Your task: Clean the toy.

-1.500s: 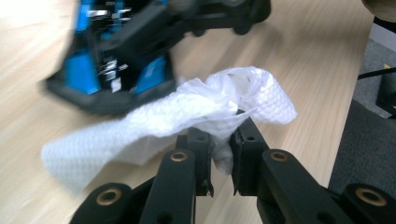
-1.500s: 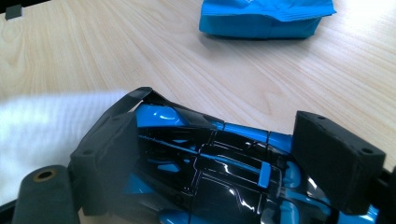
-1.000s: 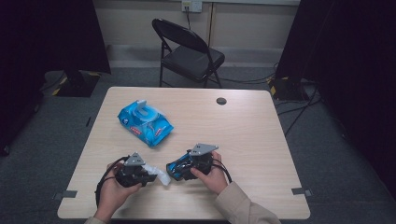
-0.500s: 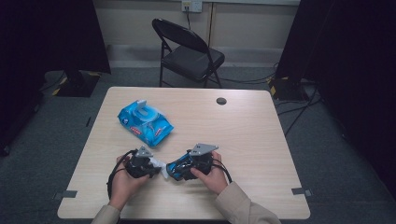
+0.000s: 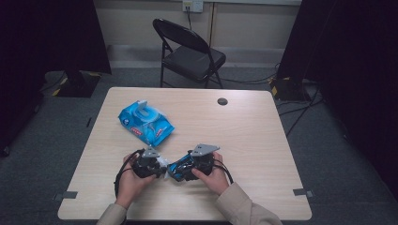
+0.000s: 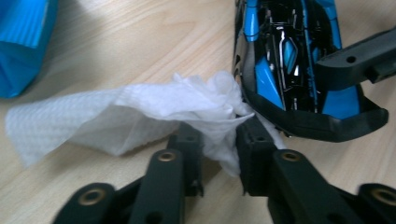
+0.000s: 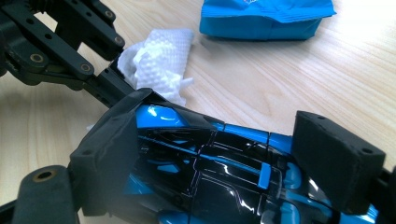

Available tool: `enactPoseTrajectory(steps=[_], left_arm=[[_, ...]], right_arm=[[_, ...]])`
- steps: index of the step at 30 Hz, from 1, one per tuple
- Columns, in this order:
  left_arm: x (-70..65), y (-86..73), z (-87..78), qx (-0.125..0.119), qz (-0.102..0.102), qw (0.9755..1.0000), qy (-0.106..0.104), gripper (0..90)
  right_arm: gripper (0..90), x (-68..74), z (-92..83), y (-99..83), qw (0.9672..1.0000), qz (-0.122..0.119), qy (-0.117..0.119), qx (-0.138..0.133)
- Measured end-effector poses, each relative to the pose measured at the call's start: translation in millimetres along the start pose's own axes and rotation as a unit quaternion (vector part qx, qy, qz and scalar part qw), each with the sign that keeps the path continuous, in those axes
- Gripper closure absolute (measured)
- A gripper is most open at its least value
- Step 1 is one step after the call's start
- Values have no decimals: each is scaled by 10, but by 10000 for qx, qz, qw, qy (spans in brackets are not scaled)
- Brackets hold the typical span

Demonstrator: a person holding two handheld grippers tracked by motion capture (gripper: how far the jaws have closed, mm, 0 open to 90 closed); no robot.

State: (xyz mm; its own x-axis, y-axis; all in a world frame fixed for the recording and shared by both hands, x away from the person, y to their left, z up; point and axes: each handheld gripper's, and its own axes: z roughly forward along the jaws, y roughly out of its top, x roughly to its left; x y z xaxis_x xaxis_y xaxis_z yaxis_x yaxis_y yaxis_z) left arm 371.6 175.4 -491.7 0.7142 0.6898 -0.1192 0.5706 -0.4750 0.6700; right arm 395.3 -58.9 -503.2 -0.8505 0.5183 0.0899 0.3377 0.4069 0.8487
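Left gripper (image 5: 162, 168): near table edge, in the person's left hand; jaws pinched on a wad of white wipe (image 6: 140, 112), pads pressing it from both sides in the left gripper view. The jaws have just been easing apart a little, wipe between them.
Wipe: bunched end at the jaws and pressed against the car's end; loose sheet fans away over the table toward the pack side. In the high view it is a small white patch (image 5: 163, 162) between the two grippers.
Right gripper (image 5: 180, 171): just beside the left one, in the right hand; jaws wide and clamped on the toy car (image 7: 210, 163), one pad on each flank.
Car: blue and black, glossy, held just above the table (image 5: 253, 122) near the front edge, left of centre.
Car long axis: roughly level and crosswise in the high view (image 5: 177, 168), running from the right hand toward the left gripper, slightly tilted.
Car heading: one end points at the wipe and left jaws; nose or tail, cannot tell.
Contact: wipe touches the car's black end rim (image 6: 299, 126).
Pack (image 5: 145, 122): blue wipes pack, flat on the table, well beyond the left gripper, lid flap up.
Far: small dark disc (image 5: 222, 101) near the far table edge; folding chair (image 5: 187, 54) behind the table.
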Motion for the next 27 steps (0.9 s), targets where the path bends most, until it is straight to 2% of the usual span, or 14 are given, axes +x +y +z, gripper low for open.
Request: enactPoseTrajectory(steps=[8,14,27], left_arm=[[-46,9,-23,165,-88,9998,6,812],[-86,-38,-68,214,-114,9996,-146,814],[-295,-106,-129,395,92,9985,-379,817]], right_arm=[[149,1,1,-1,10000,-2,5,-5],[147,-5,3,-2,10000,32,40,8],[147,-3,2,-2,10000,39,31,9]])
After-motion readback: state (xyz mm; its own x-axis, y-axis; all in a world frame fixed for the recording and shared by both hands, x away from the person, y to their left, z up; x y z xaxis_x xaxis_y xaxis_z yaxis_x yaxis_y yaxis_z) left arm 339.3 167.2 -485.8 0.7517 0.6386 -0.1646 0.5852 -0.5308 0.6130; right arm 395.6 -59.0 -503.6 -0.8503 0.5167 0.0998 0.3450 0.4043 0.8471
